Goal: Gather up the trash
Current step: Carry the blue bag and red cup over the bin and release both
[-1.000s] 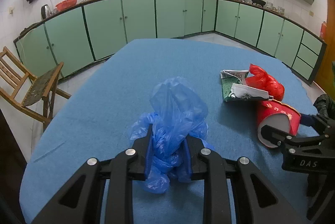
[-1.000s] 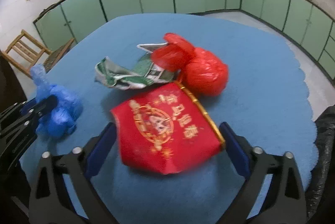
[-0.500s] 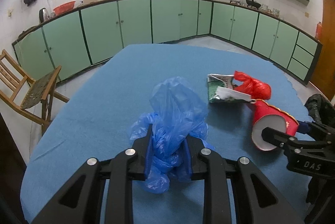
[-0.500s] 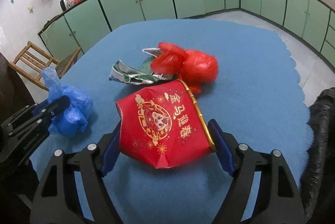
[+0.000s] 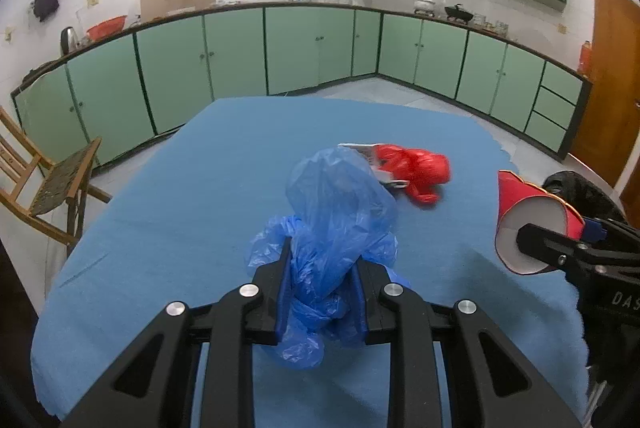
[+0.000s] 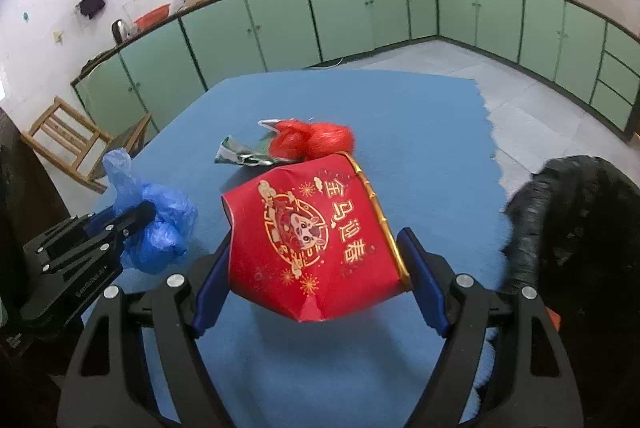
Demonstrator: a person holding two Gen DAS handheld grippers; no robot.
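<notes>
Two tongs gripping: my left tongs (image 5: 320, 292) pinching blue bag (image 5: 336, 224), my right tongs (image 6: 316, 276) clamping red cup (image 6: 312, 240); both hanging above blue counter (image 5: 168, 212).

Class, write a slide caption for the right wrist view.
Right gripper lifts a red paper cup; left gripper holds a blue bag.

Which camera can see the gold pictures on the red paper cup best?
The right wrist camera. The red paper cup sits big in the middle between the right tongs, its printed side facing us. The left wrist camera shows the cup only at the edge, mostly its white inside.
</notes>
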